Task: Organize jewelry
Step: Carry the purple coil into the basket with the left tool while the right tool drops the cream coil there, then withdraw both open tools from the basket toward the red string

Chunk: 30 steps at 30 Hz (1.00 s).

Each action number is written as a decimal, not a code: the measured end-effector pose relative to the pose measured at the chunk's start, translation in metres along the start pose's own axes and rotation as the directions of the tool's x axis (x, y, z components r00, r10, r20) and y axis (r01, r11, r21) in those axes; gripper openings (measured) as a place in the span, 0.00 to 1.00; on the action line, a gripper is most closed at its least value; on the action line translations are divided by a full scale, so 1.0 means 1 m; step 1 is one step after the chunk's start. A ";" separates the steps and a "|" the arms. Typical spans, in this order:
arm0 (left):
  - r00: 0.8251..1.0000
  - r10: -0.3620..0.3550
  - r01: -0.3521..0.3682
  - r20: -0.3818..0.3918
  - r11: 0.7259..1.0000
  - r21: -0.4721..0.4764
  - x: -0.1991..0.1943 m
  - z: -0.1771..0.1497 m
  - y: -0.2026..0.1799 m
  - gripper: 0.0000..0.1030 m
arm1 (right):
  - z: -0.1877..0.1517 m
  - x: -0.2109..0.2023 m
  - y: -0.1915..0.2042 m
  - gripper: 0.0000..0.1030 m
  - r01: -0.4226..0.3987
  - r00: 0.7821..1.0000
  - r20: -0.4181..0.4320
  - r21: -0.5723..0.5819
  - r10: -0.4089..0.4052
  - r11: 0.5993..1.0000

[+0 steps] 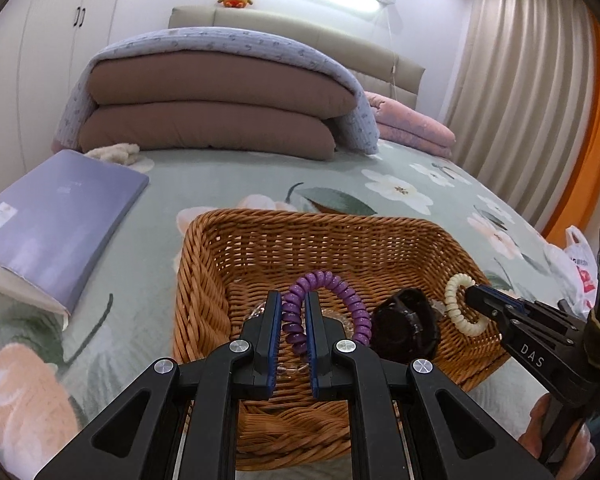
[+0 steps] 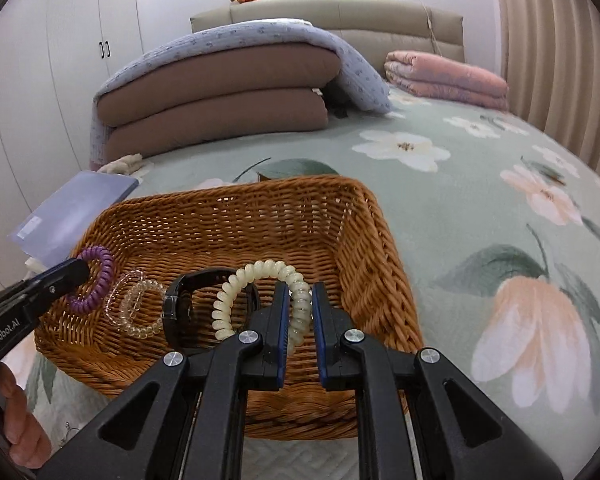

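A brown wicker basket (image 1: 260,240) (image 2: 228,208) sits on the flowered bedspread. My left gripper (image 1: 292,300) (image 2: 85,268) is shut on a purple spiral hair tie (image 1: 340,292) (image 2: 100,280), held over the basket's left part. The cream spiral hair tie (image 1: 456,304) (image 2: 260,280) is pinched in my right gripper (image 2: 301,292) (image 1: 469,293), over the basket's right part. On the basket floor lie a black watch (image 1: 404,320) (image 2: 180,304) and a clear beaded bracelet (image 2: 136,308), which the left gripper mostly hides in its own view.
A lavender flat box (image 1: 56,216) (image 2: 72,208) lies left of the basket. Folded brown quilts (image 1: 212,120) and a pink blanket (image 2: 444,76) are stacked at the head of the bed. A white plastic bag (image 1: 580,268) sits at the right edge. A person's hand (image 2: 20,420) grips the left tool.
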<state>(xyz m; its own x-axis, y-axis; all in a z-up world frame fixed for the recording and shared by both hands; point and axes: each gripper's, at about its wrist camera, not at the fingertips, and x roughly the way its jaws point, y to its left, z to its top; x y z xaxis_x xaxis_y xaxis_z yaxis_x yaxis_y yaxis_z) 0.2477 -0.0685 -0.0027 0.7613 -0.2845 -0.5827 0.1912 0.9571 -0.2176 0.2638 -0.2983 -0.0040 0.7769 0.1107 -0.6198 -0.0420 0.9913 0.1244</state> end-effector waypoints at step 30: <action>0.995 -0.072 0.073 0.066 0.997 -0.026 -0.035 -0.009 0.000 0.30 | 0.000 -0.049 0.000 0.22 -0.113 0.988 0.111 0.050 0.107 0.992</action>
<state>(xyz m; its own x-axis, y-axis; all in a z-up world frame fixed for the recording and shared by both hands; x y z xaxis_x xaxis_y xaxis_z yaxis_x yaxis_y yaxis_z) 0.2156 -0.0588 0.0107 0.7849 -0.3481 -0.5125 0.2307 0.9319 -0.2797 0.2259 -0.3034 0.0266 0.8328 0.2075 -0.5132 -0.0982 0.9678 0.2319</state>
